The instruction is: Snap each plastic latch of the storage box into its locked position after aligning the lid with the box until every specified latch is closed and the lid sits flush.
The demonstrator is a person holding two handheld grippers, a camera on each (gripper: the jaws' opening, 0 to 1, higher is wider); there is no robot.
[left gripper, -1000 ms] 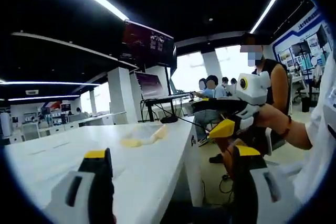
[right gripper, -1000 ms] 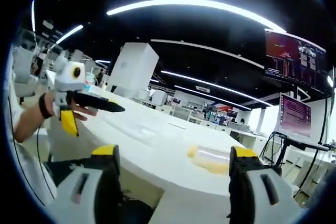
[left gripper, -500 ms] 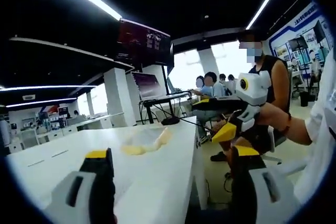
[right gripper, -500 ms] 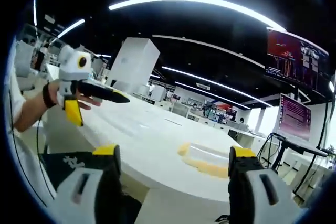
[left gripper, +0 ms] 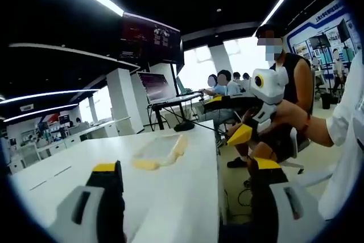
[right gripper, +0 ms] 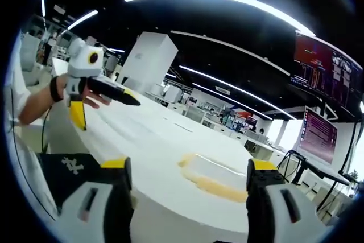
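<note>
Box (right gripper: 211, 176) on the table (right gripper: 153, 140) looks light, thin, slippery plastic, so I'd press its yellow latches; both my grippers (left gripper: 185, 197) (right gripper: 187, 194) gape, holding nothing.

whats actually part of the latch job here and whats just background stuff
Part of the job:
- storage box with yellow latches, lying on the white table
- left tongs, open, held off the box
- right tongs, open, held off the box

Just about:
- monitors on a stand
- big hanging screen
- people sitting by the windows
- a person standing in black
</note>
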